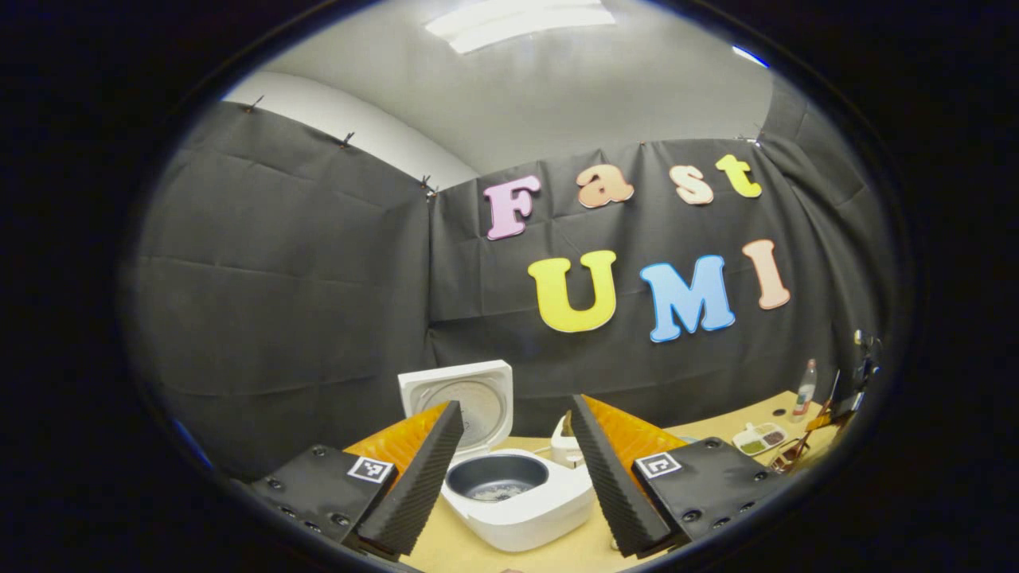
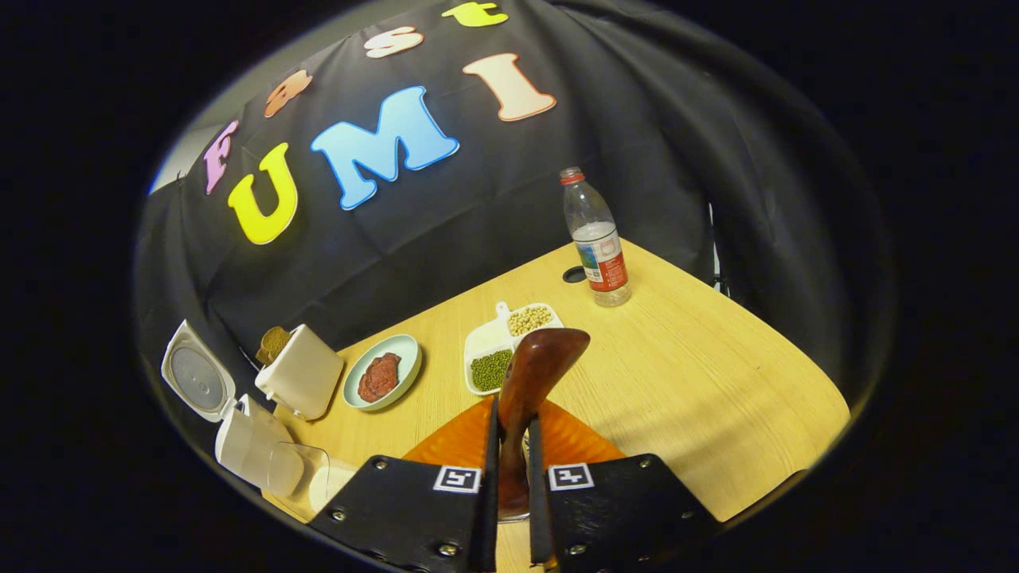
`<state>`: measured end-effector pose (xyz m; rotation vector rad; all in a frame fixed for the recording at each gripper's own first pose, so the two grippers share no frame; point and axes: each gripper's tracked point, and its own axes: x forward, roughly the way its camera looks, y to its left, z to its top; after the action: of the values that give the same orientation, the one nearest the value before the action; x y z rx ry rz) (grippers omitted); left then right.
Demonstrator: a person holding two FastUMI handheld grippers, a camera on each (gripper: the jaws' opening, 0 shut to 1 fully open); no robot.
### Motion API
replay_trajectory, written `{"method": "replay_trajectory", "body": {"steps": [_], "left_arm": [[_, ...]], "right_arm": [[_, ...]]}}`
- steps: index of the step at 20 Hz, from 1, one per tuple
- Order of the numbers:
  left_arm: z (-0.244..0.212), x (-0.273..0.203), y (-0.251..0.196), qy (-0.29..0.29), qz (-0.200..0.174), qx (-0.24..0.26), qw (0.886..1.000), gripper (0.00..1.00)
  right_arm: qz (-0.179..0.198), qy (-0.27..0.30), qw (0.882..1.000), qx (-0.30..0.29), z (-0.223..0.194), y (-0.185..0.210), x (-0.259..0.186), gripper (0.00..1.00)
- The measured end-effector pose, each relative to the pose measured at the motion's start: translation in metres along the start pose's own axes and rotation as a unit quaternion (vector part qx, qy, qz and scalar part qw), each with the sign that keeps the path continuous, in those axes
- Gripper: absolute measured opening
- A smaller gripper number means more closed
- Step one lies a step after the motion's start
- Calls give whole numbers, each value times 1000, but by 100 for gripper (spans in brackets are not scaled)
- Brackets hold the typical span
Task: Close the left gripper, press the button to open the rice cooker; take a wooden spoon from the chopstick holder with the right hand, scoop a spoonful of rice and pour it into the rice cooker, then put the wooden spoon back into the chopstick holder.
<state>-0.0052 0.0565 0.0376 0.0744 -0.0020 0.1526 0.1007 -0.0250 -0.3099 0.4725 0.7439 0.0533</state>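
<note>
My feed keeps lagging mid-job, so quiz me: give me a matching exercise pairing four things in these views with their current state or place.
Things:
1. white rice cooker
2. dark wooden spoon
3. clear plastic water bottle with red cap
4. left gripper

States:
A. clamped between the right gripper's fingers
B. open, holding nothing
C. standing upright at the far edge of the light wooden table
D. lid raised, dark inner pot showing

Pairs: 1-D, 2-A, 3-C, 4-B
</note>
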Motion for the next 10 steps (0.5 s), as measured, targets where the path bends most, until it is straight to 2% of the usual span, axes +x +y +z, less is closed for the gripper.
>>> {"method": "replay_trajectory", "body": {"steps": [3,4,5,10], "left_arm": [[0,1,3,0,-4,-2,1000,95],[1,1,5,-1,-5,-3,1000,91],[1,3,5,-3,-7,-5,1000,95],[-3,12,12,-6,-23,-22,999,95]], "right_arm": [[8,-7,1000,-4,4,9,-7,17],[10,-17,1000,-10,9,13,-12,17],[11,-27,999,-18,15,18,-18,17],[15,-69,996,-49,40,41,-50,17]]}}
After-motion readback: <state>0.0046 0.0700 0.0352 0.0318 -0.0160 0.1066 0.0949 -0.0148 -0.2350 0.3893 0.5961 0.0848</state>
